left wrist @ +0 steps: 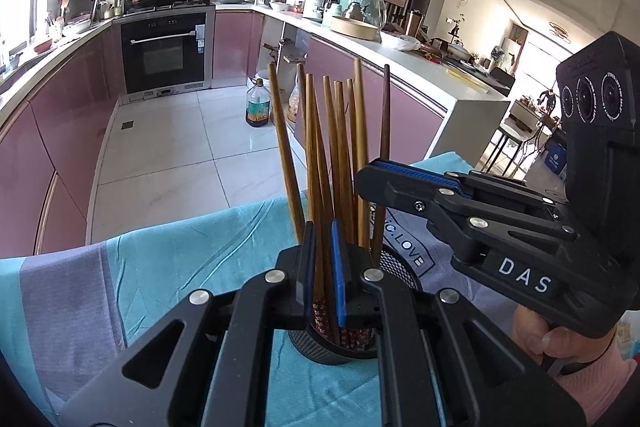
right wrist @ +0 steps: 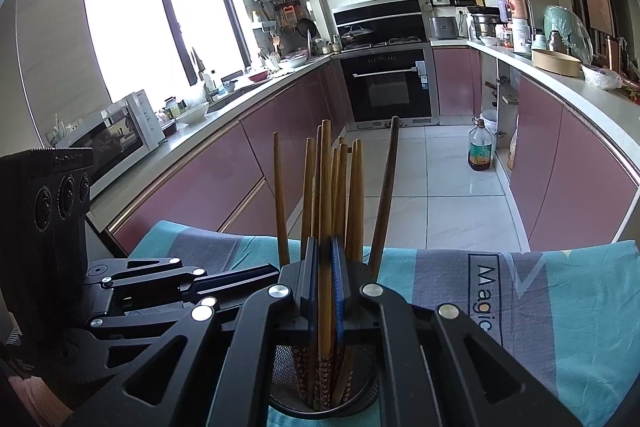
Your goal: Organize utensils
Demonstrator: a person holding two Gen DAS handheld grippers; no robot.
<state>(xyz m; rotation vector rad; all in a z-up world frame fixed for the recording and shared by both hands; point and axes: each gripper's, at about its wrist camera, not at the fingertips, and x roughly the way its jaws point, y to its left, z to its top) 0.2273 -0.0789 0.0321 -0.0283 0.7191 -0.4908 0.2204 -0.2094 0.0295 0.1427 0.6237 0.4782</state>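
In the left wrist view, the left gripper (left wrist: 322, 259) is seen with jaws pinching a chopstick (left wrist: 318, 163) standing in the black mesh holder (left wrist: 400, 267) on the cloth-covered desk (left wrist: 180, 259). In the right wrist view, the right gripper (right wrist: 325, 267) is seen pinching another chopstick (right wrist: 326, 187) upright in the same holder (right wrist: 288, 387).
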